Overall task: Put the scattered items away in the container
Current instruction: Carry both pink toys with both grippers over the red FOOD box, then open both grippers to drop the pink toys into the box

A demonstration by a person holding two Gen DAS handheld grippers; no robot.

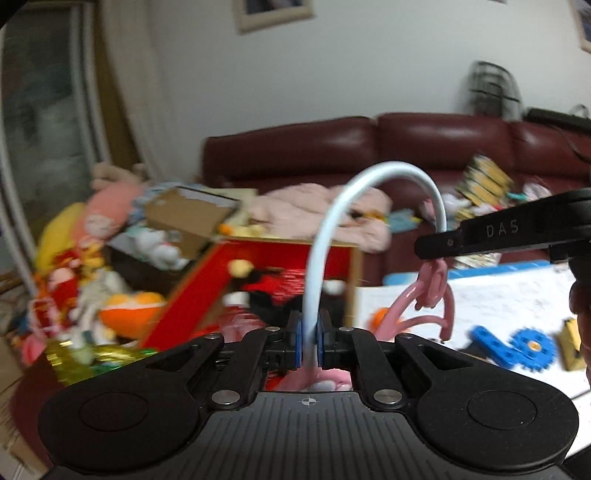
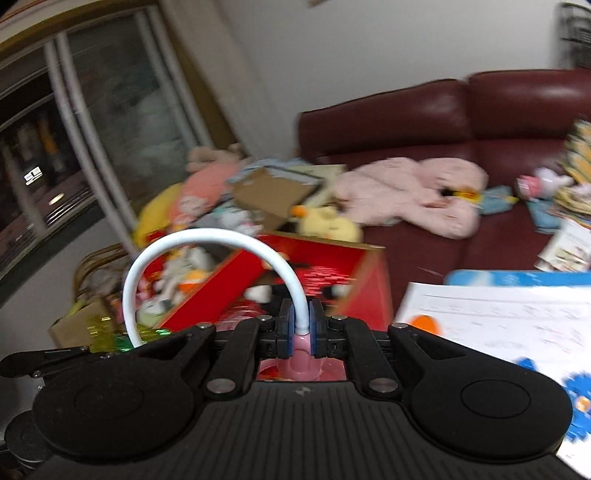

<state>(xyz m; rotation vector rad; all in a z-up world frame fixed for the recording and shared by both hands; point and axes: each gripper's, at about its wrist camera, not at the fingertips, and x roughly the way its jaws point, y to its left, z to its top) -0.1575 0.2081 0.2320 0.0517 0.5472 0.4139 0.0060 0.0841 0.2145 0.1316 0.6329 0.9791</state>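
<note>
Carrying looks like the step in hand: the left gripper (image 1: 309,341) and right gripper (image 2: 301,328) each pinch one end of a pale blue-white curved plastic band (image 1: 321,236) with pink pieces dangling, held aloft near the open red cardboard box (image 1: 258,254). Next, I judge, both must travel over the box and let go together. Only the left view shows the blue plastic gear toy (image 1: 532,349) on the white table (image 1: 498,295).

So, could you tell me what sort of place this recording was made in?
Most likely a home living room: a dark red sofa strewn with plush toys, a framed picture on the wall, and a red box of toys beside the table.
</note>
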